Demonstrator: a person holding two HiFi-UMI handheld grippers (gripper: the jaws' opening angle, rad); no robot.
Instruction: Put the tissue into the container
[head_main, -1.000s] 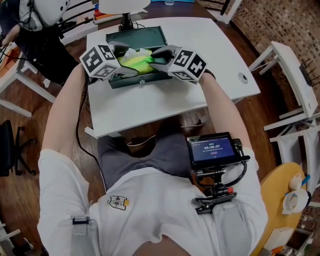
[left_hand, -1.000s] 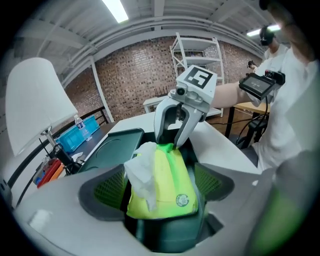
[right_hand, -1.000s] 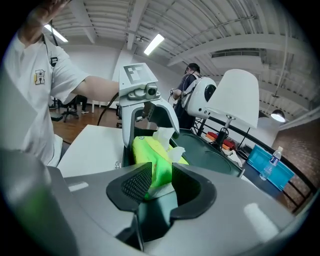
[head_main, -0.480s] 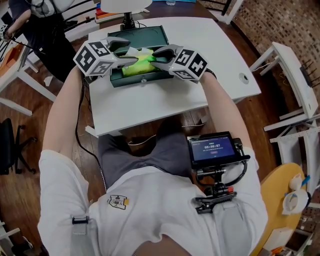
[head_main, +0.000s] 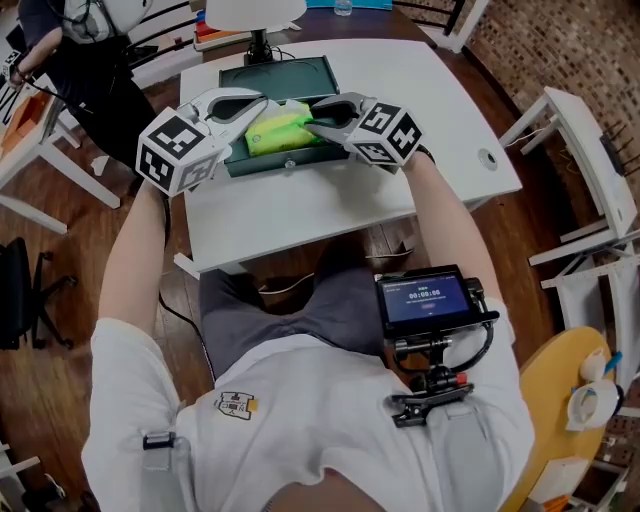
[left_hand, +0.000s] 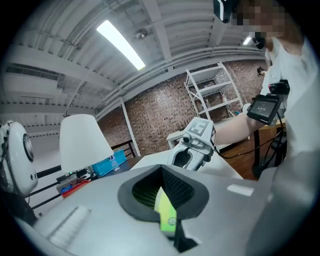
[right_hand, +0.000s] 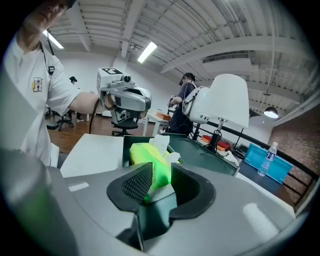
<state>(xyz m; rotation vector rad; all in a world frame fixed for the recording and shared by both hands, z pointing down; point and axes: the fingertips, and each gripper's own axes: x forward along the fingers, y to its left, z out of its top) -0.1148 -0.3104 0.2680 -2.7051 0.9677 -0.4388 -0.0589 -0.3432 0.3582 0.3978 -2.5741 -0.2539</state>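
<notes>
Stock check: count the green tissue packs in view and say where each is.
1. The green tissue pack sits in the dark green container, gripped by the left gripper and the right gripper. Others underneath would be hidden.

The right gripper (head_main: 316, 116) hides the tissue pack's (head_main: 275, 130) right end; the lamp (head_main: 250, 12) beyond the container (head_main: 290, 72) is cut off above.

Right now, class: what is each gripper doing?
Left gripper: closed, pinching a thin edge of the tissue pack.
Right gripper: closed on the same tissue pack.
</notes>
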